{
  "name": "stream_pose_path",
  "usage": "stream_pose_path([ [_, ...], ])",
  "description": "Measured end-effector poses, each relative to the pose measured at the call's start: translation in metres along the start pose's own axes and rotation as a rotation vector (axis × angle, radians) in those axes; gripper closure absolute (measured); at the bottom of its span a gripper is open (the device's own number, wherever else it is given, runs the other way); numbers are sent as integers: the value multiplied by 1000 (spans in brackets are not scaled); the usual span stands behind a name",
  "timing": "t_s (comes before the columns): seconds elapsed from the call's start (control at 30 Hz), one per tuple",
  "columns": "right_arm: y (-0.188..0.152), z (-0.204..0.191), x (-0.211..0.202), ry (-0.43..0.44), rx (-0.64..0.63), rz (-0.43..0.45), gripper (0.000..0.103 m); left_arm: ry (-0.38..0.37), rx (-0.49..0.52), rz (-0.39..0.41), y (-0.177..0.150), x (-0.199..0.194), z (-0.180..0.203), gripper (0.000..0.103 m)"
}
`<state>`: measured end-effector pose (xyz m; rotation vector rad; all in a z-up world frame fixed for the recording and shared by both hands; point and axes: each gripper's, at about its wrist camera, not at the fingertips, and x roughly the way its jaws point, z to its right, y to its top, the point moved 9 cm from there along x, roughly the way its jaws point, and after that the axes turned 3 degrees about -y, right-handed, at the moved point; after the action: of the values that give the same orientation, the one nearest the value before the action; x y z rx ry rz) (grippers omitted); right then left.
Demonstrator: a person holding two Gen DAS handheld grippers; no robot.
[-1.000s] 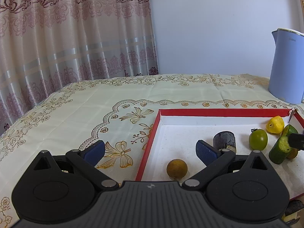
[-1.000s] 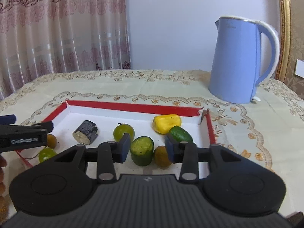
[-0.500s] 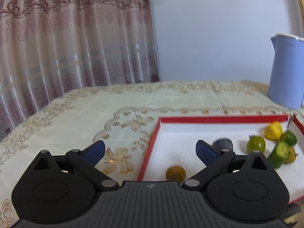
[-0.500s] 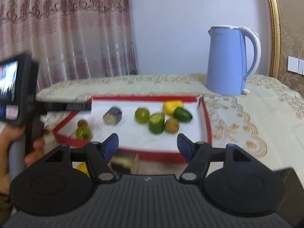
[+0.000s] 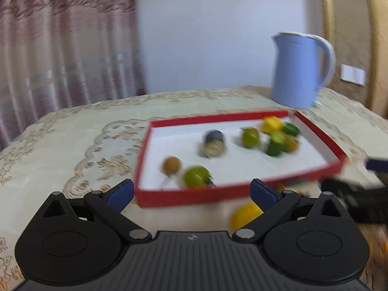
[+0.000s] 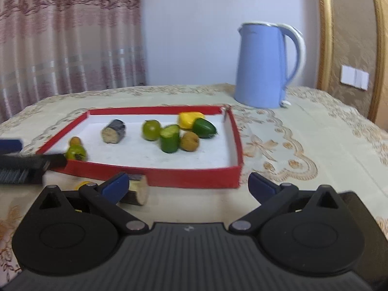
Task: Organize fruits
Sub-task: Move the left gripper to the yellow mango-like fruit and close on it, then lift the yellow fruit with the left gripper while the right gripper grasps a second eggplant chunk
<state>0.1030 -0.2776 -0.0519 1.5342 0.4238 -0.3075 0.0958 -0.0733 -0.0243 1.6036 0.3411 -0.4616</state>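
A table draped in a cream tablecloth with gold floral embroidery [image 6: 278, 131] fills both views, backed by a pale bluish-white wall [image 6: 189, 24] and, on the left, a pink patterned curtain [image 6: 68, 36]; a gold-framed panel [image 6: 325, 36] and a white wall switch [image 6: 354, 80] stand on the right. A light blue electric kettle with a white handle [image 6: 263, 65] sits on the far side of the cloth, beyond the shallow red-walled tray with a white floor [image 6: 194, 177]. In the tray lie a dark cut cylinder with a pale end [image 6: 113, 131], a round green fruit [image 6: 151, 130], a green cut cucumber piece [image 6: 169, 138], a brown round fruit [image 6: 189, 141], a yellow fruit [image 6: 190, 119] at the far wall, a dark green oval fruit [image 6: 204, 127] touching it, and in the near left corner a small orange-brown fruit [image 6: 75, 141] and a green tomato-like fruit [image 6: 75, 152]. Outside the tray's near wall, on the cloth, rest a second cut cylinder [image 6: 137, 189] and a yellow round fruit [image 5: 246, 215]. The left gripper [image 5: 191, 192] hangs in front of the tray's near wall with its blue pads spread wide and nothing between them; its view is blurred. The right gripper [image 6: 188, 184] is likewise spread wide and empty, near the tray's near right corner
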Motion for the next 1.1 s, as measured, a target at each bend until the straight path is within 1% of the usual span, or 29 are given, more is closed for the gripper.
stream_pose_path([
  [0.1,-7,6,5,-31,-4,-12,0,-11,75,6,-9,-4,21,1],
  [0.2,-12,12,8,-44,20,-34,0,-12,123,1,-14,0,35,1],
  [0.27,-13,17,10,-28,57,-46,0,-21,134,4,-16,3,42,1],
  [0.37,-17,26,13,0,136,-70,0,-7,154,5,-17,8,48,1],
  [0.43,-20,32,16,31,196,-87,0,3,166,-12,-19,11,50,6],
  [0.5,-21,36,17,56,243,-89,0,5,166,-45,-22,17,51,19],
  [0.53,-22,37,17,64,257,-86,0,0,163,-63,-23,20,52,23],
  [0.57,-22,38,17,69,265,-86,0,-7,155,-89,-26,24,51,33],
  [0.6,-22,38,17,73,271,-84,0,-13,145,-108,-28,26,51,37],
  [0.63,-22,38,17,75,275,-84,0,-21,129,-109,-28,27,50,38],
  [0.73,-23,39,18,86,287,-84,0,-49,86,-131,-29,28,50,47],
  [0.77,-23,39,17,87,289,-84,0,-59,74,-136,-29,28,50,52],
  [0.8,-23,39,18,88,291,-85,0,-72,63,-143,-29,28,51,61],
  [0.83,-23,39,18,88,292,-85,0,-89,54,-149,-29,29,53,63],
  [0.9,-23,40,18,89,294,-85,0,-92,41,-157,-29,27,52,64],
  [1.1,-23,39,18,87,291,-88,0,-113,5,-150,-32,22,48,65],
])
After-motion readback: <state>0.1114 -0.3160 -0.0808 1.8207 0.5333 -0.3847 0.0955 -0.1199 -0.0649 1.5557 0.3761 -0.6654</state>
